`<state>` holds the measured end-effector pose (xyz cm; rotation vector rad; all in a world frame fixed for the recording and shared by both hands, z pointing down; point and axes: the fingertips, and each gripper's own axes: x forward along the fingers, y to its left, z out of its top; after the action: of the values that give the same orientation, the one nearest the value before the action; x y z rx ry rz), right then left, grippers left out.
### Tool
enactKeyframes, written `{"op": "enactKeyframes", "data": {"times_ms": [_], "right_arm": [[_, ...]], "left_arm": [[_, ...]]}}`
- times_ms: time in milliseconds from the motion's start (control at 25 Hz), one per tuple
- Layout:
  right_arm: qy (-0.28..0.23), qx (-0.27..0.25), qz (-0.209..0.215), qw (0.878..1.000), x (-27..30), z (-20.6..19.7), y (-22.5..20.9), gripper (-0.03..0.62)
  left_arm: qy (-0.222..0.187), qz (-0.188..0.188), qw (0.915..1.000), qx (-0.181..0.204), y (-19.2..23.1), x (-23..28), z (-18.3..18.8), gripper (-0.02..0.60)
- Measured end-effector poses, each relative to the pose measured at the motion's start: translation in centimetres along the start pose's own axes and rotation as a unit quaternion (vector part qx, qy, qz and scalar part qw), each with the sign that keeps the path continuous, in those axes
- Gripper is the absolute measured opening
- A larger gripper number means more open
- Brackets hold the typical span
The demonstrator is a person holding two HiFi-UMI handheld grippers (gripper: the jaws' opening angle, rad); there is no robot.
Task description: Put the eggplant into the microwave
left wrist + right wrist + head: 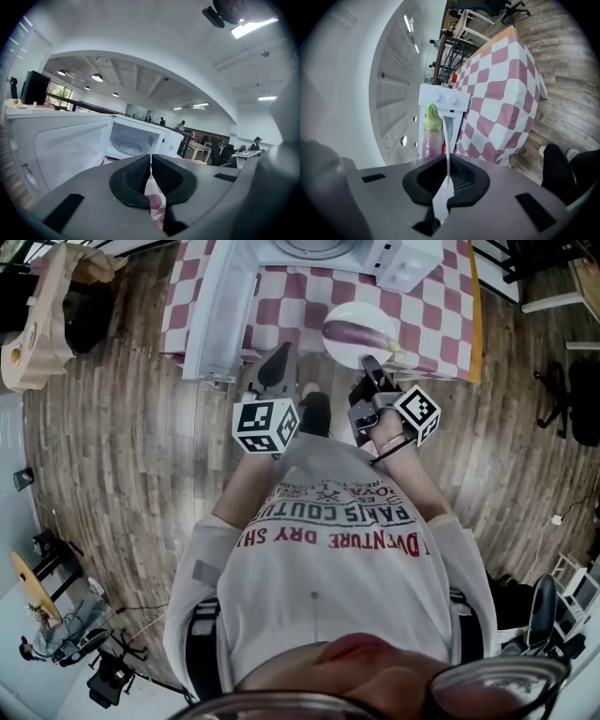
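Right gripper (pixel 368 362) pinched tight on the near rim of a white plate (pixel 361 310), with a purple eggplant (pixel 354 334) lying on it. Left gripper (pixel 278 354) alongside, jaws pressed together, nothing held. Plate at the near edge of a table (pixel 436 315) under pink-and-white checked cloth. Ahead of the left gripper, a white microwave (pixel 136 140), door (pixel 65 150) swung wide open.
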<state>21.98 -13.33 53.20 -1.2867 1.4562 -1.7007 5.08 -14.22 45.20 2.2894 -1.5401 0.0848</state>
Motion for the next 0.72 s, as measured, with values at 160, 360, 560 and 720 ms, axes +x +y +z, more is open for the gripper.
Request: {"op": "enactKeyframes", "data": {"times_ms": [160, 360, 560, 720], "right_arm": [[-0.008, 0.003, -0.004, 1.0, 3.4, 1.4, 1.1, 0.031], [-0.02, 0.012, -0.005, 1.0, 8.4, 2.9, 2.5, 0.031], [-0.02, 0.027, -0.009, 0.999, 13.0, 3.0, 2.7, 0.031], [-0.013, 0.036, -0.017, 0.999, 15.9, 3.0, 2.2, 0.031]], "left_arm": [[0.002, -0.013, 0.9999, 0.002, 1.3, 3.7, 1.4, 0.031], [0.013, -0.03, 0.9995, 0.005, 3.5, 8.2, 2.8, 0.031], [0.02, -0.041, 0.9989, 0.008, 5.3, 11.4, 3.4, 0.031], [0.025, -0.049, 0.9985, 0.008, 5.7, 13.1, 3.3, 0.031]]}}
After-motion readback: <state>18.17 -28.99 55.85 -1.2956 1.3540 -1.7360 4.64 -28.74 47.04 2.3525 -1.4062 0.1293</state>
